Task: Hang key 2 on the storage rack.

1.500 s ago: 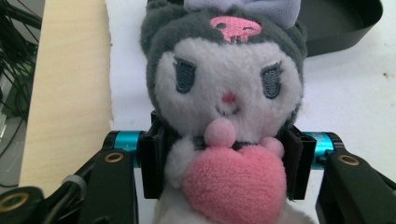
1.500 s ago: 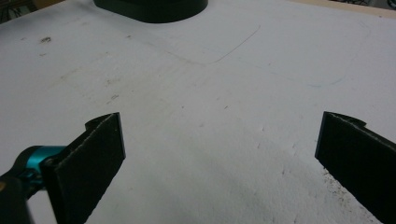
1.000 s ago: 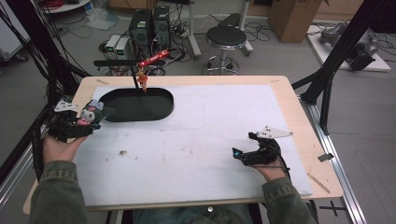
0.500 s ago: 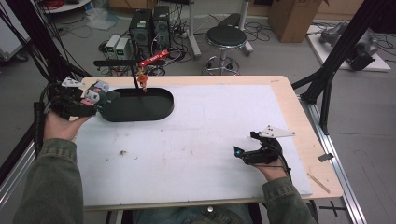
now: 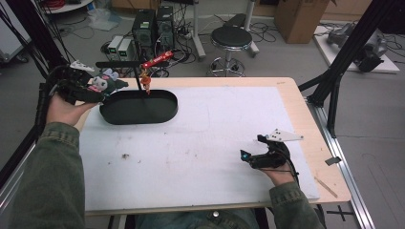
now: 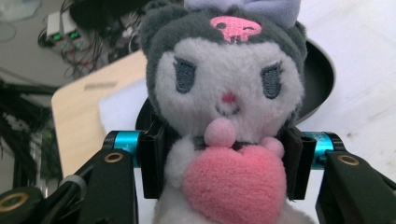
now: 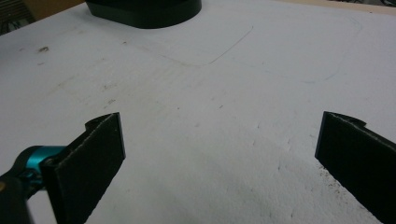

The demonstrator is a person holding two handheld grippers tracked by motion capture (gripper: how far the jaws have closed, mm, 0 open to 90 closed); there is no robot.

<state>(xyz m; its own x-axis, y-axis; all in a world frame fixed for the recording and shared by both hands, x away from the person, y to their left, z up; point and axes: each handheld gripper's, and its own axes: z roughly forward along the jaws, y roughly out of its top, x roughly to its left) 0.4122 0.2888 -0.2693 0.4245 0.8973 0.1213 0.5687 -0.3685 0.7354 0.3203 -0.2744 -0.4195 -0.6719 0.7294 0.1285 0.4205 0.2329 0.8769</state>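
High view first, from the near edge outward: the person's two green sleeves come in at the bottom, and the right gripper (image 5: 255, 149) rests low on the white mat (image 5: 215, 143) at the near right, parked well apart from the work, which I judge keeps it out of the way while the other hand carries; the right gripper view bears this out, its two black pads (image 7: 91, 158) spread wide with nothing but bare mat between them; a small dark speck lies on the mat at the near left and matters to nothing; farther off at the far left, the left gripper (image 5: 102, 86) is held up in the air just beside the left end of the black oval tray (image 5: 165, 112), pinching the plush toy (image 5: 101, 83); the left gripper view shows why the hold looks secure, since the pads (image 6: 152, 163) press on either side of the toy's (image 6: 224, 121) soft body just under the head, with the pink heart bulging forward between them; the tray's dark rim (image 6: 322, 70) shows behind the toy's head, so the toy seems to be carried above the tray's end rather than resting in it; a red clamp (image 5: 156, 60) on a black stand rises at the tray's far edge, and beyond the table stand computers and a stool (image 5: 231, 38).
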